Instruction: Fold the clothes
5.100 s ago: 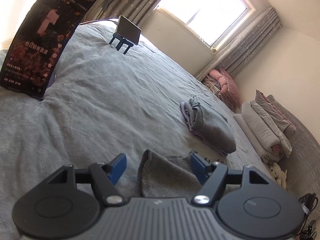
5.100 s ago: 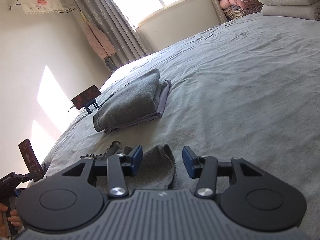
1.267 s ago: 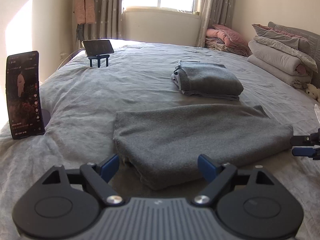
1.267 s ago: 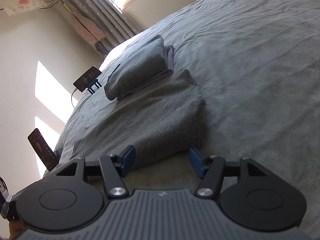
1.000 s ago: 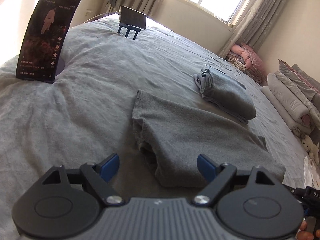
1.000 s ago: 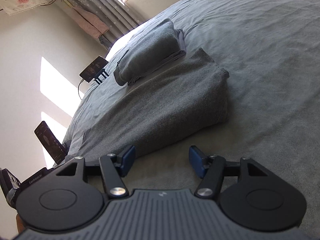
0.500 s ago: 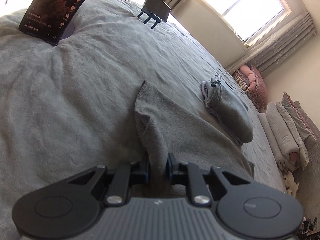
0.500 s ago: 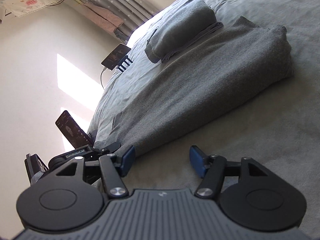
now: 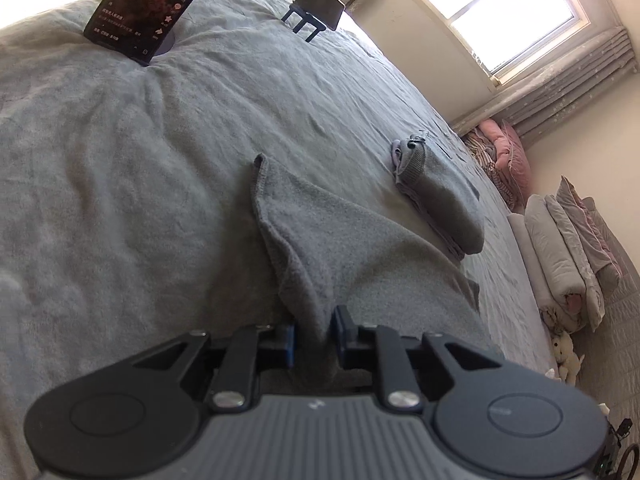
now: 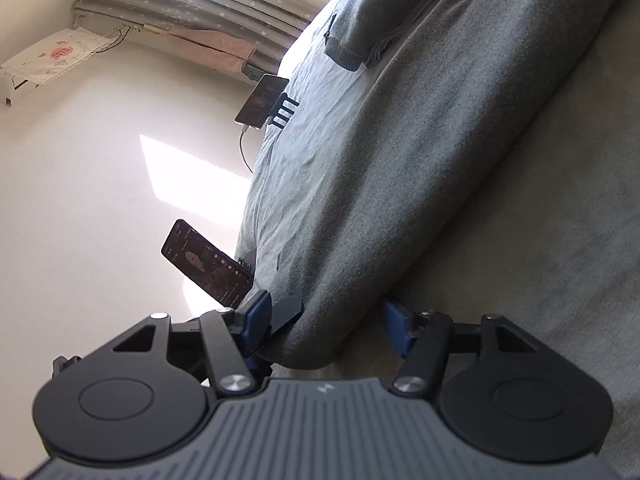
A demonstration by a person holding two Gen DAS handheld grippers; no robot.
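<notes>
We see the left gripper [image 9: 314,336] clenched on a near corner of the grey garment [image 9: 360,256], its jaws pressed against a pinched ridge of cloth, while the right gripper [image 10: 324,332] stands with its jaws spread wide around the near rounded edge of the same garment [image 10: 420,168], not yet closed on it. The garment lies on the grey bed [image 9: 120,168], folded into a long band just in front of the folded stack [image 9: 436,200], which serves as our landmark; the band appears to touch or nearly touch the near side of that stack. In the right wrist view the garment's long axis runs from the near end, between the open jaws, up and away past the stack [image 10: 384,12], so the band lies alongside the stack, not across it. In the left wrist view the pinched corner points back toward the gripper, and the far corner points away from the stack toward the propped phone [image 9: 156,4]. We judge the main risk to be uneven lifting: only one end is held, so a pull from the left alone could drag the band askew, open the layers, or nudge the stack. A second risk is that the right jaws close on the upper layers only, or catch the bed cover beneath.
</notes>
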